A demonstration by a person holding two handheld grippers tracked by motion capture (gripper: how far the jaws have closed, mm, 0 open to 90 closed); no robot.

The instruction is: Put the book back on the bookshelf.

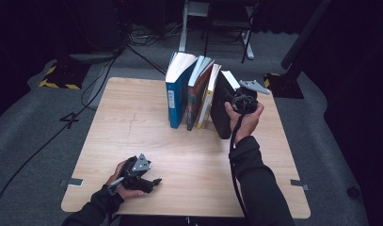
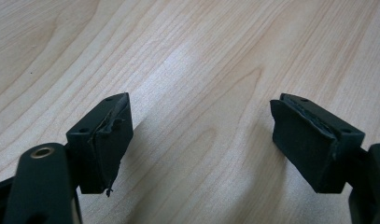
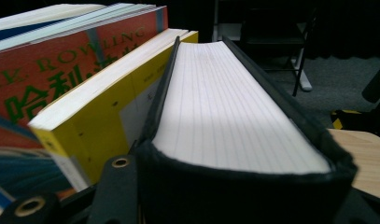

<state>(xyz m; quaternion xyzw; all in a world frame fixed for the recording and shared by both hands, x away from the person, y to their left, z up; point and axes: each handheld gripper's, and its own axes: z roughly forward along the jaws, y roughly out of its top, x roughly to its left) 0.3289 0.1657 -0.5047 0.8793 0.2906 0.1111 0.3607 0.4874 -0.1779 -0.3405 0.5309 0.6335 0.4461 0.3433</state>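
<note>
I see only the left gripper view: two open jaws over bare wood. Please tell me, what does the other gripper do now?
Observer: The right gripper is clamped on a black book, the rightmost in a row of standing books.
Operator: Does the black book stand free from the others?
Observer: No. In the right gripper view it leans against a yellow book.
Operator: And where is my left gripper on the table?
Observer: The left gripper lies near the front edge of the wooden table, far from the books, in the person's left hand.
</note>
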